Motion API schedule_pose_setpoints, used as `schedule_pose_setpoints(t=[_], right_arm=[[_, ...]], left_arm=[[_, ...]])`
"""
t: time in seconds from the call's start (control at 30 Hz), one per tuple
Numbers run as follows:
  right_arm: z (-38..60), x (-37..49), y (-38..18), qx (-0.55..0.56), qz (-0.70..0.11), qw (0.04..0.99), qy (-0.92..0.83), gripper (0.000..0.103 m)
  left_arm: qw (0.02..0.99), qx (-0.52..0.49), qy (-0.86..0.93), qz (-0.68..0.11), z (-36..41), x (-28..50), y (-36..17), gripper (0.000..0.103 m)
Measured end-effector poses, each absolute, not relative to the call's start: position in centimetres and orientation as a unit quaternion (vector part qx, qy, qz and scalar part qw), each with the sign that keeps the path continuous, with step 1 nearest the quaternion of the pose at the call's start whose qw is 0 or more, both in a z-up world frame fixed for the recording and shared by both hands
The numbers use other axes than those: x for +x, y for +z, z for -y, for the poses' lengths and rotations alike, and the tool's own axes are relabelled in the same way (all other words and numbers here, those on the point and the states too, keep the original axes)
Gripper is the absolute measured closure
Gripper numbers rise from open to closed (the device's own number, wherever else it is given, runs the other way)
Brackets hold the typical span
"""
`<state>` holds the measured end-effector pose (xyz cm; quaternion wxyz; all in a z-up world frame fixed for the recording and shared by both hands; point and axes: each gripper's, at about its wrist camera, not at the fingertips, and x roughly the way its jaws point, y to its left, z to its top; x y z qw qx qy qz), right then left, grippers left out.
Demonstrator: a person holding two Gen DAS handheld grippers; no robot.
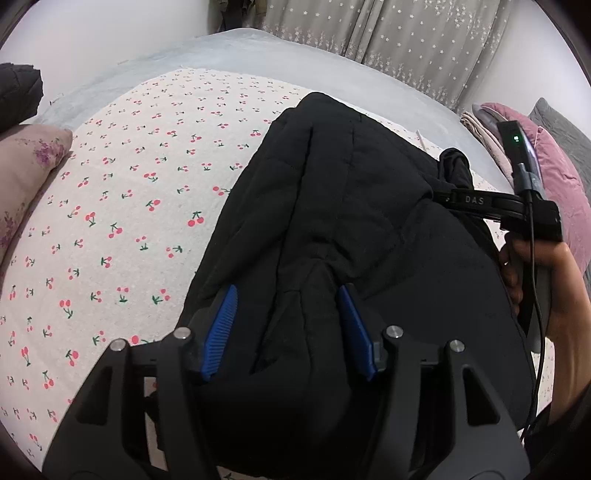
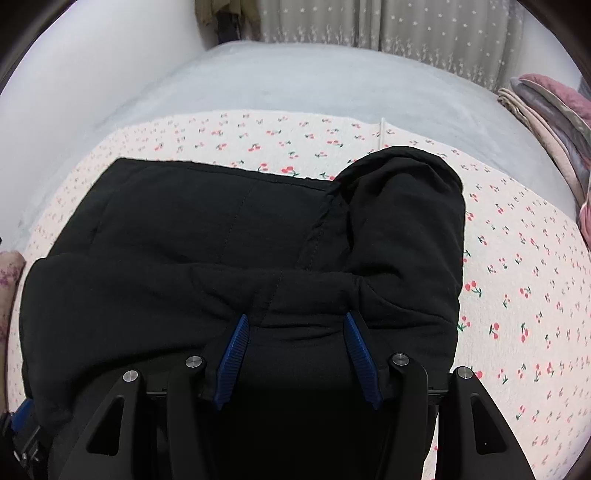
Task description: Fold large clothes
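Note:
A large black padded jacket (image 1: 351,221) lies partly folded on the cherry-print sheet (image 1: 129,184). My left gripper (image 1: 290,291) is open, its blue pads (image 1: 221,328) straddling a fold of the jacket near its near edge. The right gripper shows in the left wrist view (image 1: 447,197) at the jacket's right side, held by a hand. In the right wrist view the jacket (image 2: 221,240) fills the middle, a sleeve or hood (image 2: 406,221) bunched at its right. My right gripper (image 2: 295,317) is open, with jacket fabric lying between its blue pads (image 2: 232,354).
The cherry sheet (image 2: 517,295) lies over a grey bedspread (image 2: 295,81). A floral pillow (image 1: 26,173) is at the left, pink and grey bedding (image 1: 554,177) at the right. Star-print curtains (image 1: 406,33) hang behind. A dark garment (image 1: 18,92) sits at far left.

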<state>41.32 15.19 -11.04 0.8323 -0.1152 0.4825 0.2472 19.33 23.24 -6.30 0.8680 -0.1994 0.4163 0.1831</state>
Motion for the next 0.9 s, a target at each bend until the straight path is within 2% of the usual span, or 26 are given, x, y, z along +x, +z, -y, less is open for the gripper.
schedule_pose_setpoints(t=[0.13, 0.3, 0.43, 0.57, 0.67, 0.77, 0.9], right_arm=[[-14.8, 39.2, -9.9, -0.144, -0.466, 0.839, 0.241, 0.047], [-11.2, 34.5, -7.4, -0.069, -0.478, 0.822, 0.301, 0.047], [-8.8, 29.5, -5.7, -0.096, -0.472, 0.814, 0.325, 0.046], [-7.2, 24.9, -3.8, -0.077, -0.481, 0.797, 0.358, 0.046], [-8.0, 22.0, -5.7, -0.1, -0.504, 0.777, 0.364, 0.046], [-8.1, 21.5, -8.7, -0.12, -0.482, 0.793, 0.353, 0.045], [-8.3, 21.0, -8.5, -0.127, -0.485, 0.795, 0.342, 0.045]], left_arm=[[0.868, -0.208, 0.174, -0.416, -23.8, 19.0, -6.3, 0.044], [0.869, -0.22, 0.162, -0.412, -24.2, 18.3, -6.0, 0.044], [0.869, -0.231, 0.155, -0.409, -24.5, 17.8, -6.0, 0.044], [0.867, -0.243, 0.151, -0.407, -24.7, 17.4, -6.0, 0.044], [0.868, -0.242, 0.153, -0.407, -24.4, 17.0, -5.8, 0.044], [0.87, -0.237, 0.15, -0.406, -24.3, 16.6, -5.7, 0.043], [0.871, -0.235, 0.147, -0.406, -24.4, 15.9, -5.6, 0.043]])
